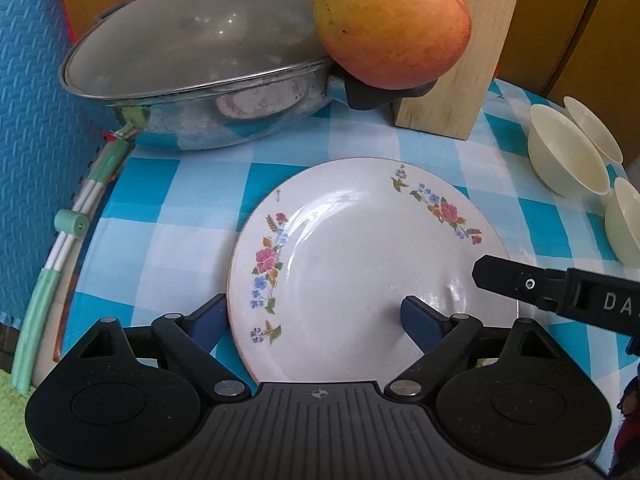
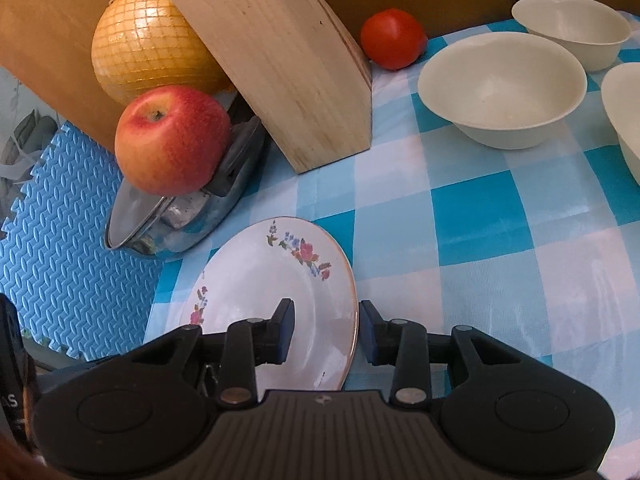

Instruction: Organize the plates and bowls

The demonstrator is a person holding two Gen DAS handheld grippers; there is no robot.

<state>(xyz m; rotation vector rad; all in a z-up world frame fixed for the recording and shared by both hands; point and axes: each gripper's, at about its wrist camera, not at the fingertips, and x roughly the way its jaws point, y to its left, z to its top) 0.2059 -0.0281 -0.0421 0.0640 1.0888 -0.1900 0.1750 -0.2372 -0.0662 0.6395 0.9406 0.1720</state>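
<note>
Glazed china is what the flowered plate (image 1: 372,264) looks to be: stiff, smooth, probably slippery under the pads, with some weight to it, and likely to chip or break if dropped or knocked against the steel pan (image 1: 200,92) behind it. It lies flat on the checked table (image 2: 480,216), in front of the lidded pan and the wooden block (image 2: 280,64), with the cream bowls (image 2: 500,88) well apart to its right. The left gripper (image 1: 316,316) hangs over the near left part of the plate with jaws wide, one finger outside the rim and one over the plate, gripping nothing. The right gripper (image 2: 326,330) has narrower jaws straddling the plate's right rim, one pad over the face and one outside the edge; a gap shows on both sides, so it does not seem clamped yet. Thin raised rim is the sensible hold, pinched squarely and firmly, then lifted level
</note>
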